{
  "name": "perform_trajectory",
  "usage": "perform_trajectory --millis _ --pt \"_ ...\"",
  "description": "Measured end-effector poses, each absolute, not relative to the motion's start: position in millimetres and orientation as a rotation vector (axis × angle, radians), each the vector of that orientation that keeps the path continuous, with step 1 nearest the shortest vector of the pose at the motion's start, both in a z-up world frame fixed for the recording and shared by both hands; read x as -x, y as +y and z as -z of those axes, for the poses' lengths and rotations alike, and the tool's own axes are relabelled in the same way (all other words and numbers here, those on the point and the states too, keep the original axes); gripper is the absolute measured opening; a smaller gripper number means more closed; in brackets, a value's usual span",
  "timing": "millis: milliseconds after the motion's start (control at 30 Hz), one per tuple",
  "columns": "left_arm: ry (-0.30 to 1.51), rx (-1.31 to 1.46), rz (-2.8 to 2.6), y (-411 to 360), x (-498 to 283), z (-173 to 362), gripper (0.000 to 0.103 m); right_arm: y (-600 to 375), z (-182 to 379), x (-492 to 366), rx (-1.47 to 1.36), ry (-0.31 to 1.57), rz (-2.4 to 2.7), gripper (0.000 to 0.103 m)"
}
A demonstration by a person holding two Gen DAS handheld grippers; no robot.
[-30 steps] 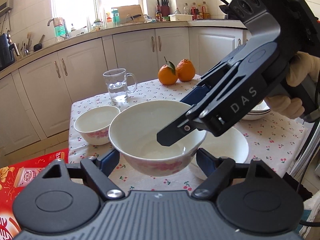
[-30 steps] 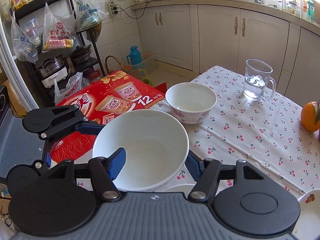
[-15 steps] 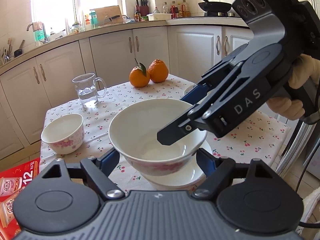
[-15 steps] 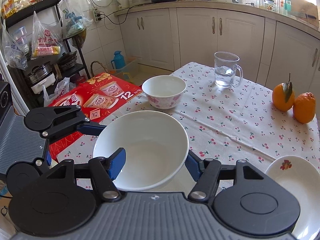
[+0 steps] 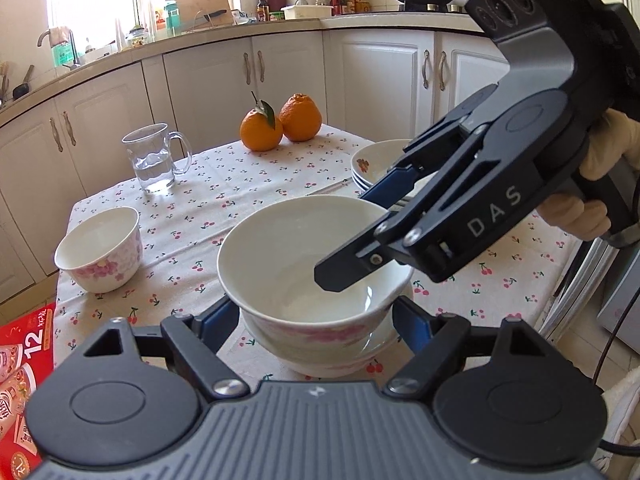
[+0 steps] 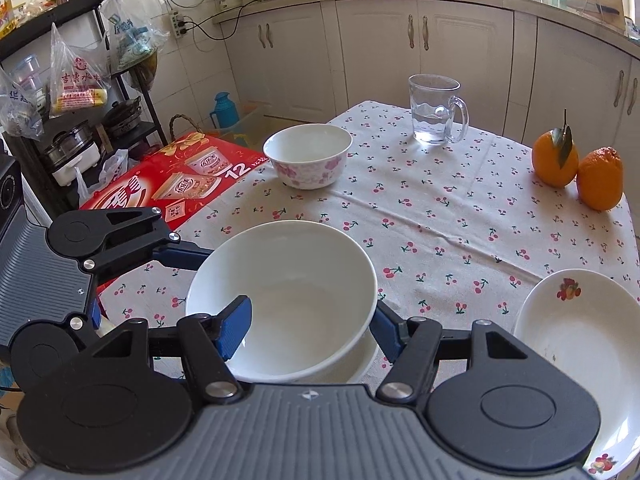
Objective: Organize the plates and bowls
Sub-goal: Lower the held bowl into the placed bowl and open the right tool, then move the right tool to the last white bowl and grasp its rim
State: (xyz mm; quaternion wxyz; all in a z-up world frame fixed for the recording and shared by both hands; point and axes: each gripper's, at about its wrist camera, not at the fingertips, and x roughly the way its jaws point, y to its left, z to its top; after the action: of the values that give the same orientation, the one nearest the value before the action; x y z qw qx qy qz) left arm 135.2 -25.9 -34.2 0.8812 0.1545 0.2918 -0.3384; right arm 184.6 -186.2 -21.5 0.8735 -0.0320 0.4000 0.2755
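A large white bowl with pink flowers sits nested in a second bowl on the cherry-print tablecloth. My left gripper straddles its sides, fingers at the outer wall. My right gripper is shut on its rim, one blue pad inside and one outside. A small flowered bowl stands apart to the left. A stack of white plates lies to the right.
A glass mug of water and two oranges stand at the table's far side. A red carton lies on the floor beyond the left table edge. White cabinets surround the table.
Both grippers carried the large bowl to the right and lowered it into the second bowl; it was in the air before and now rests nested.
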Motion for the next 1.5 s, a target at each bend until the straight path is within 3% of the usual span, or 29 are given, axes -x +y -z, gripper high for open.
perform_trajectory --millis 733,900,967,1167,1500 --pt "0.622 -0.297 0.734 -23.2 -139.2 38.7 0.089 -187.1 33.0 -186.3 0.085 0.863 -0.539 0.071" --pt "0.591 -0.306 0.734 -16.9 -134.8 32.5 0.092 -187.0 29.1 -184.7 0.092 0.849 -0.544 0.076" --pt "0.581 -0.305 0.731 -11.4 -133.0 29.3 0.092 -185.4 26.2 -184.0 0.097 0.839 -0.541 0.085" --pt "0.555 -0.291 0.689 13.8 -129.5 19.9 0.092 -174.7 14.3 -187.2 0.13 0.803 -0.552 0.094" --pt "0.563 -0.229 0.456 59.3 -175.9 31.2 0.092 -144.2 4.4 -218.8 0.16 0.787 -0.594 0.096"
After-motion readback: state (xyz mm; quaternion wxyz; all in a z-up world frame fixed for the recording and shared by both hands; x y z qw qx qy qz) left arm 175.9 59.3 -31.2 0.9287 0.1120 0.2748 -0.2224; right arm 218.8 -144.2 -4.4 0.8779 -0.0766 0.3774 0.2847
